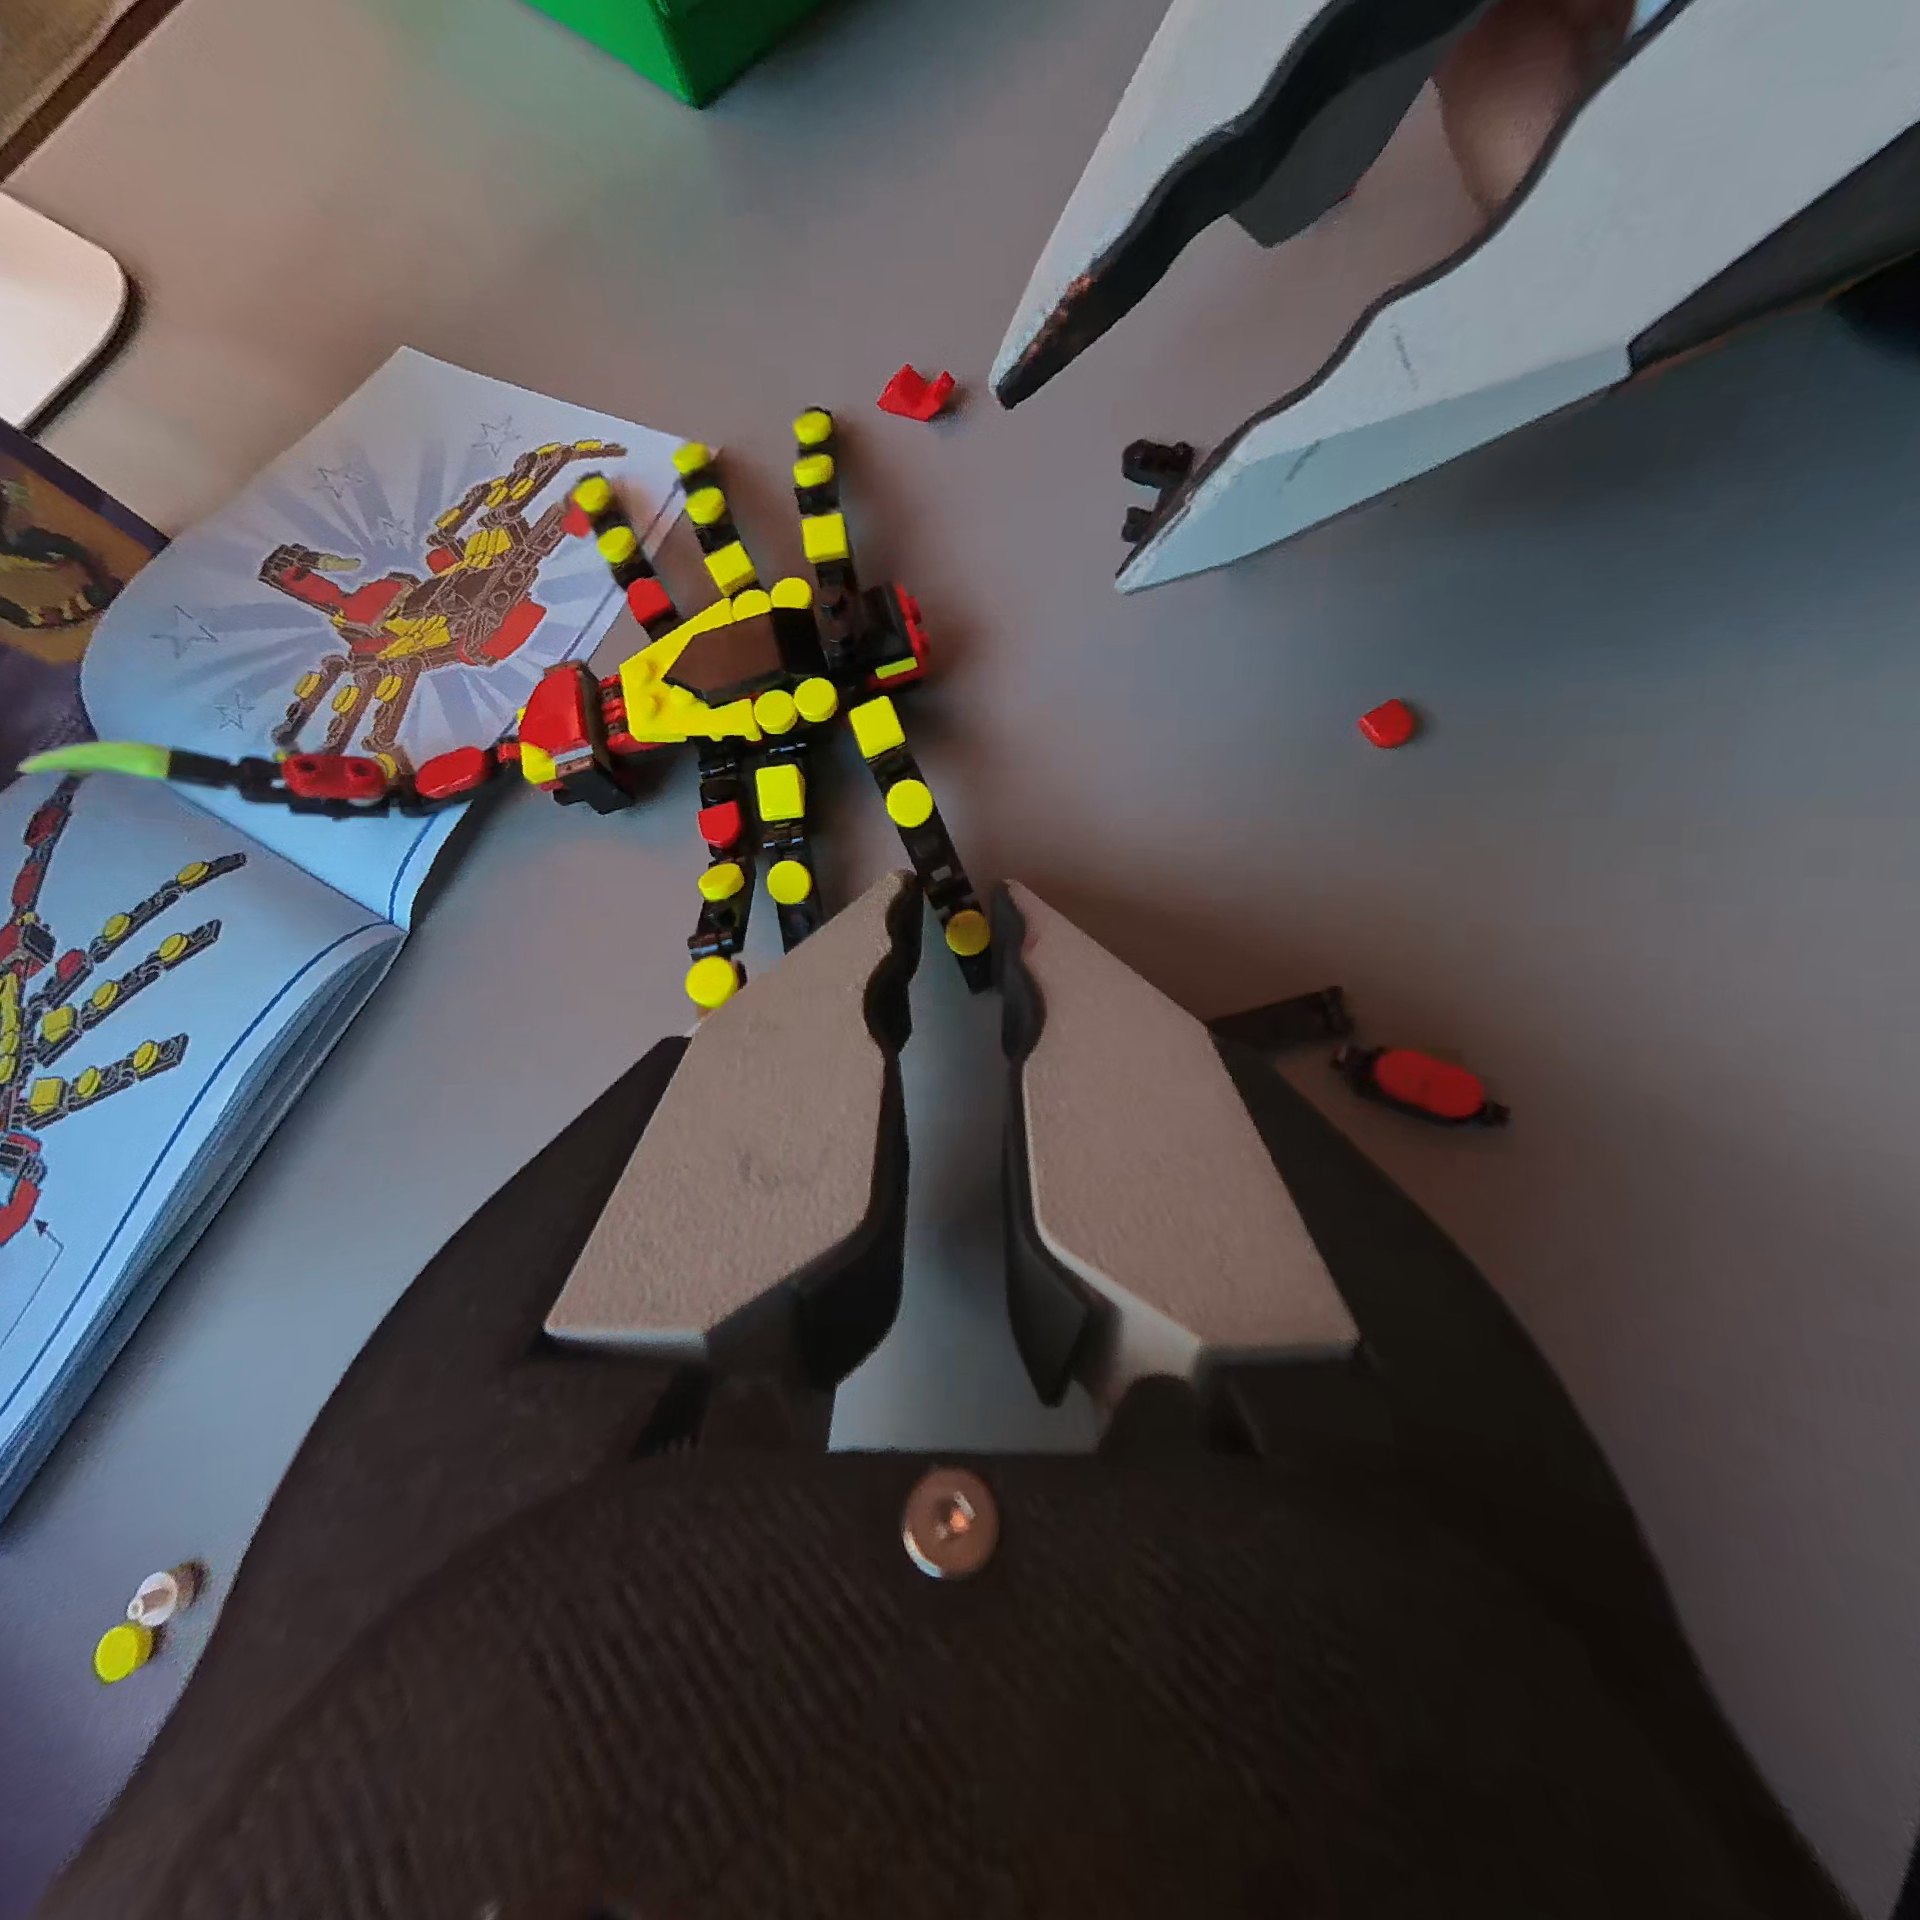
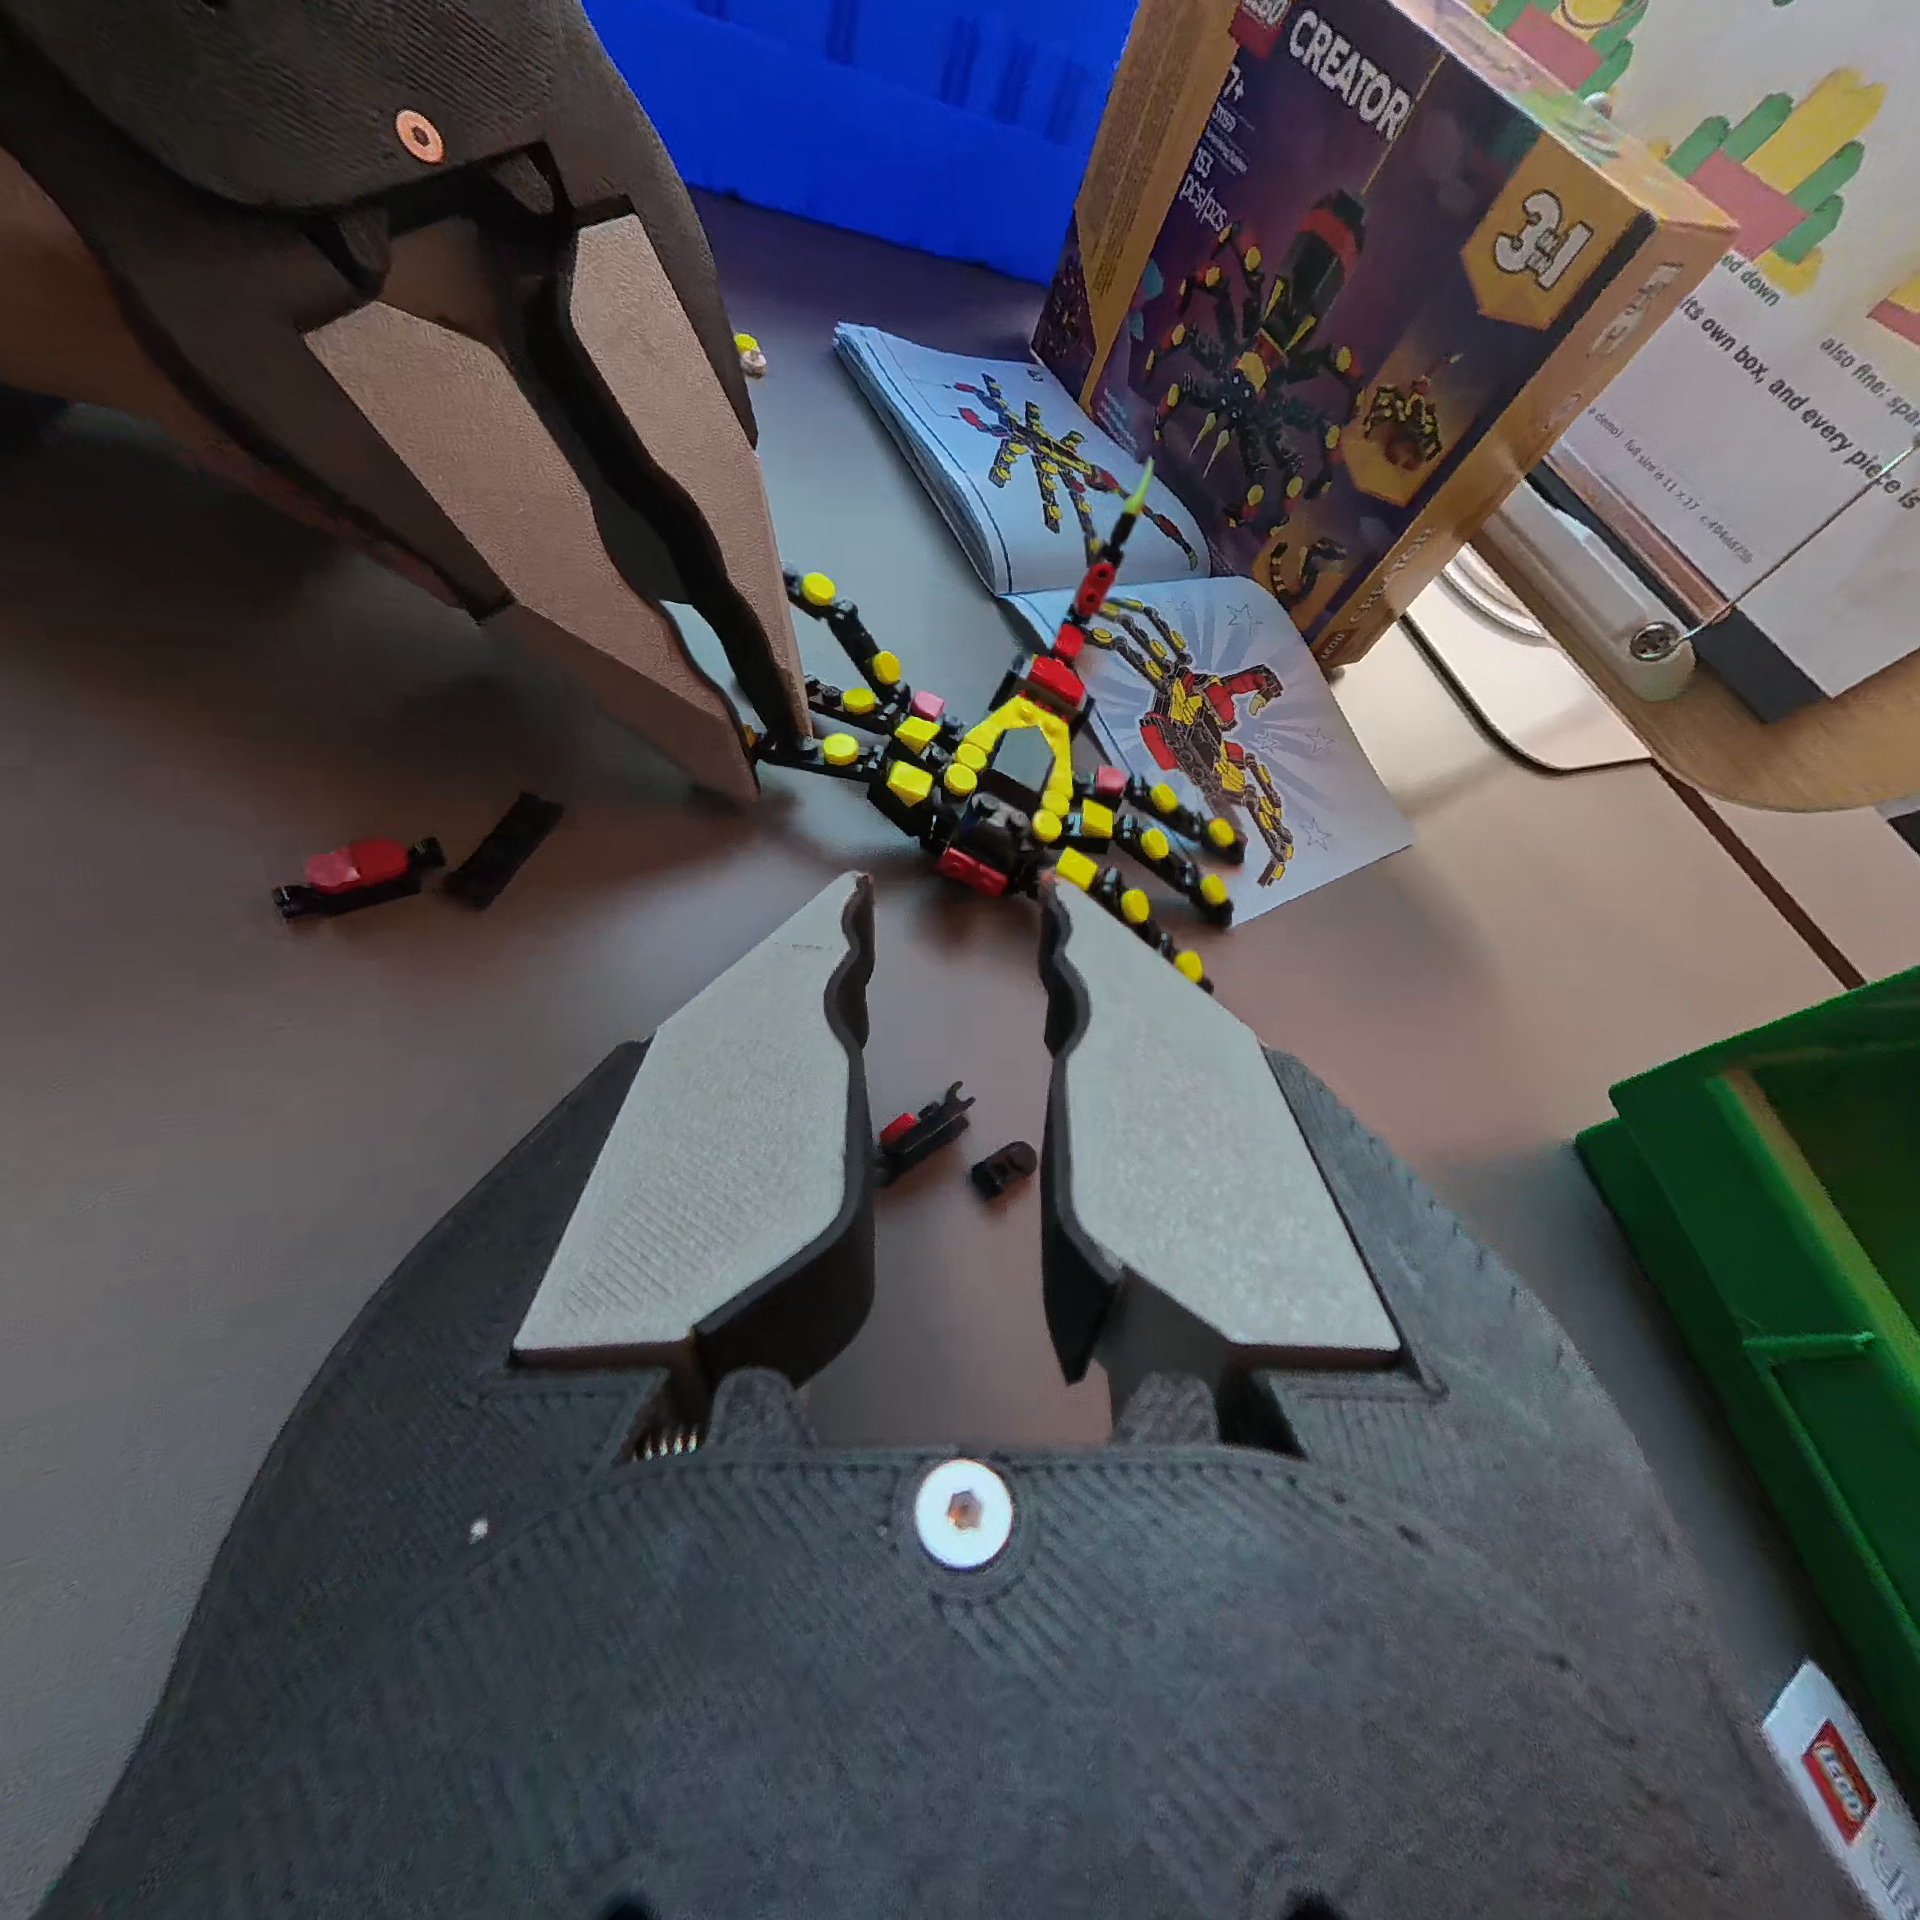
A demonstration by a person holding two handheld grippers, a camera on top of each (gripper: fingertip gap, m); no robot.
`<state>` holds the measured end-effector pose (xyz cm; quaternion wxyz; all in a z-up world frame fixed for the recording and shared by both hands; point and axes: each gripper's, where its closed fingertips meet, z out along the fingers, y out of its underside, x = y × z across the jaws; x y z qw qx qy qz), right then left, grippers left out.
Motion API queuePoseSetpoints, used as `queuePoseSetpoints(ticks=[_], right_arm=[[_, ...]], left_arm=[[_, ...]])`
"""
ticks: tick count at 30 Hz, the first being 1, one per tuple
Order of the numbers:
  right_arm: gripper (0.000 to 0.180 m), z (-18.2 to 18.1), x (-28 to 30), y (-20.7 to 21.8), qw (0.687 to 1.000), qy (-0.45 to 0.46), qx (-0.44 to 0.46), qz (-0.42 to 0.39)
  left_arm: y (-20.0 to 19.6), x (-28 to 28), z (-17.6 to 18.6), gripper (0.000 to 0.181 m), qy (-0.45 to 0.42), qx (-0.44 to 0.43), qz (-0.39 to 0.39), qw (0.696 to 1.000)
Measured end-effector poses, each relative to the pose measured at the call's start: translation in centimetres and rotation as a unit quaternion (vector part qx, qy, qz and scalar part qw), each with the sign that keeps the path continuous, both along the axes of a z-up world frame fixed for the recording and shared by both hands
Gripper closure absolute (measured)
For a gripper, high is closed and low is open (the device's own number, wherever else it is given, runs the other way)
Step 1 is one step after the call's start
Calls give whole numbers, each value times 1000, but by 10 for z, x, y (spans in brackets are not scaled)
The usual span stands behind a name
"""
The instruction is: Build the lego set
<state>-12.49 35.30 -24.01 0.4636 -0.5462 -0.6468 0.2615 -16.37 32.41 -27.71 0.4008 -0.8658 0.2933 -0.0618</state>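
Dim, soft daylight; strong fisheye bending at every edge.
Sharpest around the scorpion model; beyond it things blur, shadows faint beneath it.

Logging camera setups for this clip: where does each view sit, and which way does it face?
Left wrist view: on the left gripper, looking down at the scorpion model; a fingertip shows behind the right gripper.
Right wrist view: on the right gripper, facing the model and set box.
Shared: model, instruction booklet, both grippers.

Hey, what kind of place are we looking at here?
Probably a tabletop workstation set up for building toy sets: a grey table with a half-built scorpion model, an open instruction booklet, the set's box and sorting bins.
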Motion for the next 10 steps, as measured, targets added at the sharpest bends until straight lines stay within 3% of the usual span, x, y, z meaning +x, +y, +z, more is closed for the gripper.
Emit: queuePoseSetpoints(ticks=[1, 5, 10], right_arm=[[152, 1, -1, -1, 1000, 4, 7, 1], [152, 6, -3, -6, 999, 18, 40, 6], [152, 11, -6, -23, 995, 39, 82, 44]], left_arm=[[0, 1, 4, 173, -8, 10, -2, 1000], [-5, 3, 29, 175, -57, 77, -19, 995], [-12, 10, 40, 176, -92, 94, -52, 990]])
